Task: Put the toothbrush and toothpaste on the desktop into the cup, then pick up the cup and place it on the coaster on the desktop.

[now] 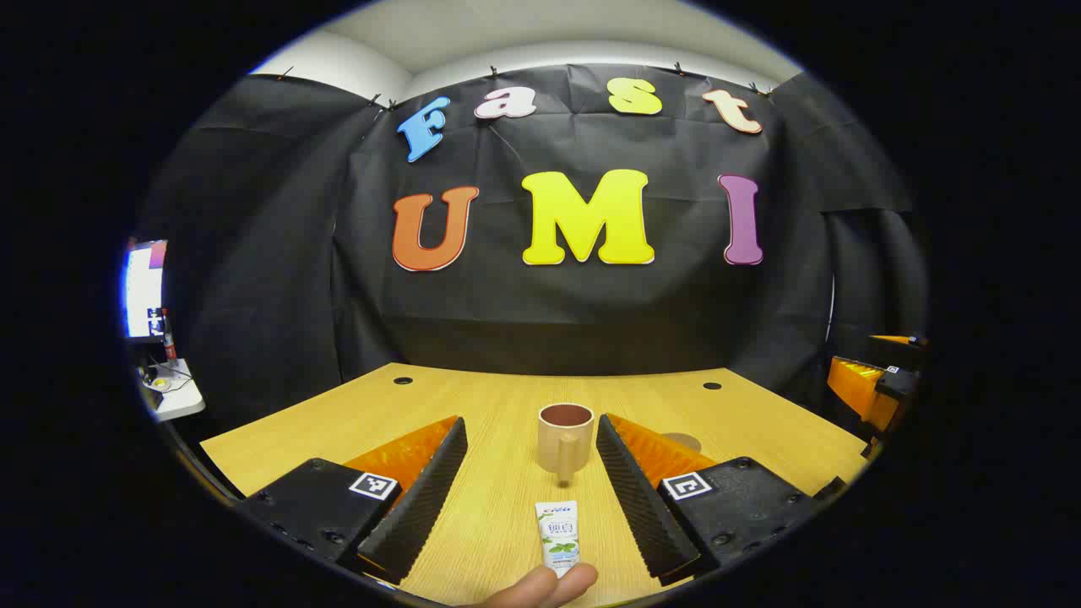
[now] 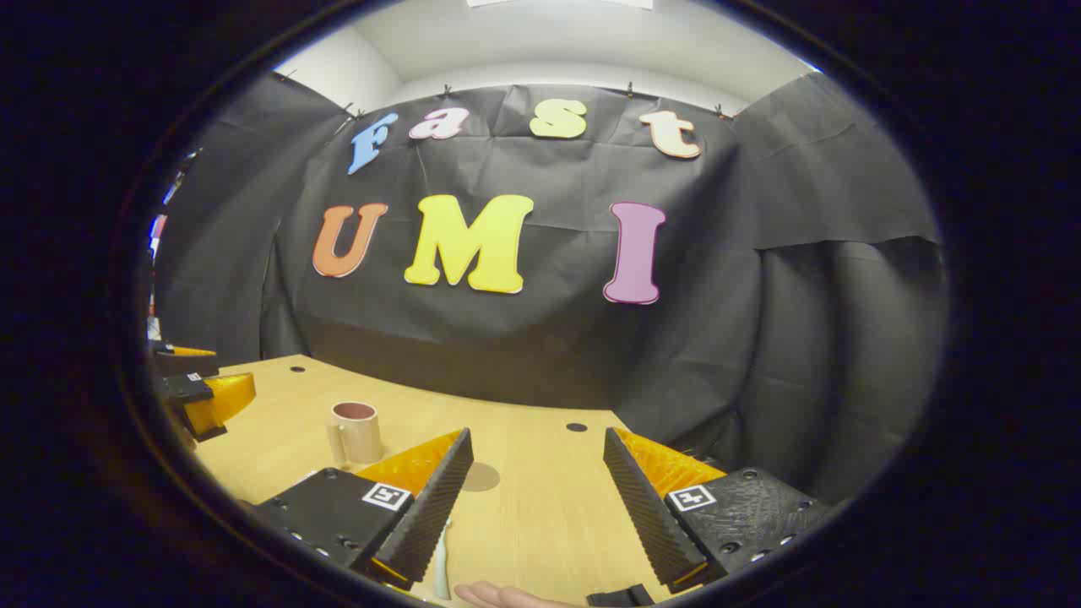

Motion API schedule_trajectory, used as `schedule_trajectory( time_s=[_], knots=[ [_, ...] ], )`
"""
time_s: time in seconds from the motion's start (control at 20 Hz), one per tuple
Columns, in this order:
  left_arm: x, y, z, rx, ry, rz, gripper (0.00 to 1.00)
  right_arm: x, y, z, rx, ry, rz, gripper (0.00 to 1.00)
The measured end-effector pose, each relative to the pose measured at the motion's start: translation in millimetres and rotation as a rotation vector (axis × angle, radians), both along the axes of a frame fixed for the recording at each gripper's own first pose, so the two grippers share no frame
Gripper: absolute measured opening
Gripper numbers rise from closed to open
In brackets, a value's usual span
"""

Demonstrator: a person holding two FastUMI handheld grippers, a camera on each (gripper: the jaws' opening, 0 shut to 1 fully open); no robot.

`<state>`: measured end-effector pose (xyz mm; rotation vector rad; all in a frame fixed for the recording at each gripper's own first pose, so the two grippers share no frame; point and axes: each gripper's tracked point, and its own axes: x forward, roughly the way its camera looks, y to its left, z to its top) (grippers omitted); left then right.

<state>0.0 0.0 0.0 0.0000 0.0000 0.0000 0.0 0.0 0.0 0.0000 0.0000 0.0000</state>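
A beige cup (image 1: 564,439) with a dark red inside stands upright on the wooden table (image 1: 355,422), handle toward me, between the tips of my open left gripper (image 1: 529,428). Nearer me lies a white toothpaste tube (image 1: 559,536), and a fingertip (image 1: 540,587) touches its near end. A round brown coaster (image 1: 682,440) peeks out behind the right-hand finger. In the right gripper view the cup (image 2: 355,432) stands to the left and the coaster (image 2: 480,477) lies flat by the left-hand finger. My right gripper (image 2: 537,436) is open over bare table. A slim white object (image 2: 439,557), perhaps the toothbrush, lies under its left-hand finger.
The other gripper (image 1: 878,384) hovers at the table's right edge, and the left one (image 2: 198,388) sits at the far left in the right gripper view. Cable holes (image 1: 403,381) mark the table's back. A screen (image 1: 143,287) and small white stand (image 1: 173,393) sit beyond the left edge.
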Motion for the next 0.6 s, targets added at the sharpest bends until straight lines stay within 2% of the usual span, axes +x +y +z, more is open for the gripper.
schedule_trajectory(
  time_s=[0.15,0.2,0.4,0.6],
  knots=[
    [1.8,-6.7,-8.5,-0.006,0.027,-0.013,0.98,-1.3,3.1,0.7,-0.003,-0.015,0.0,0.93],
    [2.8,-8.5,-10.7,-0.007,0.035,-0.019,0.98,-0.9,3.7,0.5,-0.001,-0.014,0.005,0.96],
    [1.6,-8.8,-10.1,0.012,0.032,-0.015,0.98,0.2,4.9,1.0,-0.012,-0.026,0.013,0.93],
    [1.9,-8.3,-11.5,0.008,0.033,-0.012,0.98,1.7,7.4,-3.1,-0.004,-0.013,0.035,0.95]
  ],
)
